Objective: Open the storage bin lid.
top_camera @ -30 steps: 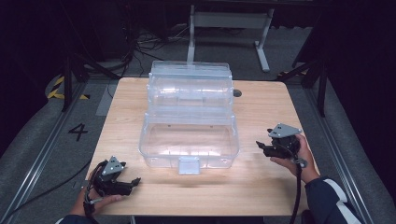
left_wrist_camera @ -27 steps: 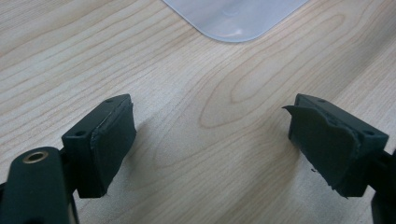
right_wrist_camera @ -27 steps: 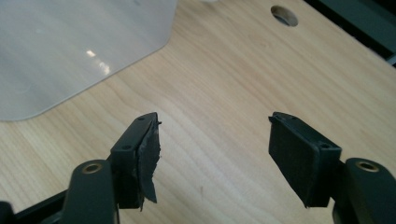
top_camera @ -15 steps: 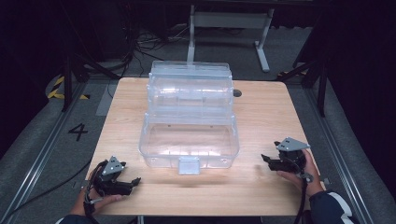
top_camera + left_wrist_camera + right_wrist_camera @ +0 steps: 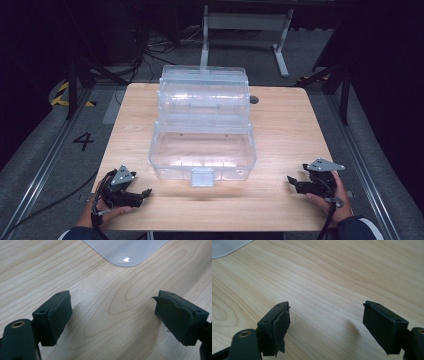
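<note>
- clear box [image 5: 202, 145] mid-table, lid up, looks empty
- left gripper [image 5: 141, 193] and right gripper [image 5: 291, 181] released at near corners, nothing grasped; closing likely left

The middle of the table [image 5: 290, 130] is taken up by a clear plastic box [image 5: 202, 125], lid raised at 12 o'clock. Bare wood is left at 3 and 9 o'clock of it. The left gripper [image 5: 142, 192] and right gripper [image 5: 292, 182] are parted over bare wood at the near corners.
</note>
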Demonstrator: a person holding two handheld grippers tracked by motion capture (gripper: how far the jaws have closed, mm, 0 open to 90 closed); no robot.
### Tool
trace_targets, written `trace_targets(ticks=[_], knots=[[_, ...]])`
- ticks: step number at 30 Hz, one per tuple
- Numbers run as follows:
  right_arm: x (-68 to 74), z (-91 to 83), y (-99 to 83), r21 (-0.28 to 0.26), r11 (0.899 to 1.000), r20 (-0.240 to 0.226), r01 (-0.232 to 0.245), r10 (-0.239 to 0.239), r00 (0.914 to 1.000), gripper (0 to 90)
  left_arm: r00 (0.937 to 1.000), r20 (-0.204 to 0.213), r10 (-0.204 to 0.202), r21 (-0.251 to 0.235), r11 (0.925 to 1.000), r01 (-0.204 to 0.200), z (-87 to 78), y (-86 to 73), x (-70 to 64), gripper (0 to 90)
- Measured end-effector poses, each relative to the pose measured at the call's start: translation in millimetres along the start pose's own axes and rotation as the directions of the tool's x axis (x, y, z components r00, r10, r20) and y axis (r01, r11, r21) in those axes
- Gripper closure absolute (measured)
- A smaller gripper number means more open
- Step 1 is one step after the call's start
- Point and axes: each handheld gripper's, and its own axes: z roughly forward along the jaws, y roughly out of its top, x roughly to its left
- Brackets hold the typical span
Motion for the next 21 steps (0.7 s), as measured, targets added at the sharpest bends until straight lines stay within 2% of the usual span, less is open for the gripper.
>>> trace_targets(ticks=[3,7,8,9,10,14,15,16,17,21], knots=[[-1.1,0.6,-3.2,0.010,1.000,0.006,-0.007,0.007,1.0000,21.0,1.0000,-0.007,0.007,0.003,1.0000,-0.007,0.0,0.5,0.6,14.4],[-5.8,1.5,-10.2,-0.014,0.998,-0.024,-0.066,0.065,0.9976,19.5,1.0000,0.002,-0.006,-0.002,1.0000,0.006,2.3,1.5,0.4,13.6],[-6.7,1.7,-10.2,-0.010,0.997,-0.029,-0.077,0.077,0.9966,19.4,1.0000,-0.005,0.007,-0.004,1.0000,-0.007,2.7,2.3,1.6,13.3],[-6.7,1.8,-10.2,-0.010,0.997,-0.029,-0.077,0.077,0.9966,19.3,1.0000,0.003,-0.005,0.000,1.0000,0.005,3.3,2.6,0.8,13.0],[-6.5,1.8,-10.2,-0.011,0.997,-0.029,-0.078,0.077,0.9966,19.3,1.0000,-0.002,0.007,0.000,1.0000,-0.007,3.6,3.3,1.5,12.7],[-5.9,1.6,-10.3,-0.009,0.996,-0.026,-0.084,0.083,0.9962,19.2,1.0000,0.000,-0.001,-0.002,1.0000,0.001,5.6,4.9,1.1,11.9],[-6.0,1.6,-10.3,-0.009,0.996,-0.026,-0.083,0.083,0.9962,19.2,0.9999,-0.005,0.016,0.000,0.9999,-0.016,5.2,5.3,2.1,11.9],[-6.0,1.6,-10.3,-0.009,0.996,-0.025,-0.084,0.083,0.9962,19.2,1.0000,-0.003,0.006,0.000,1.0000,-0.006,5.3,5.1,1.4,11.9],[-6.0,1.7,-10.3,-0.009,0.996,-0.025,-0.084,0.083,0.9962,19.2,0.9998,-0.006,0.019,0.001,0.9998,-0.019,5.2,5.3,2.3,11.8],[-6.1,1.8,-10.2,-0.008,0.996,-0.025,-0.084,0.084,0.9962,18.7,0.9999,-0.005,0.012,0.001,0.9999,-0.012,5.2,5.3,1.8,11.9]])
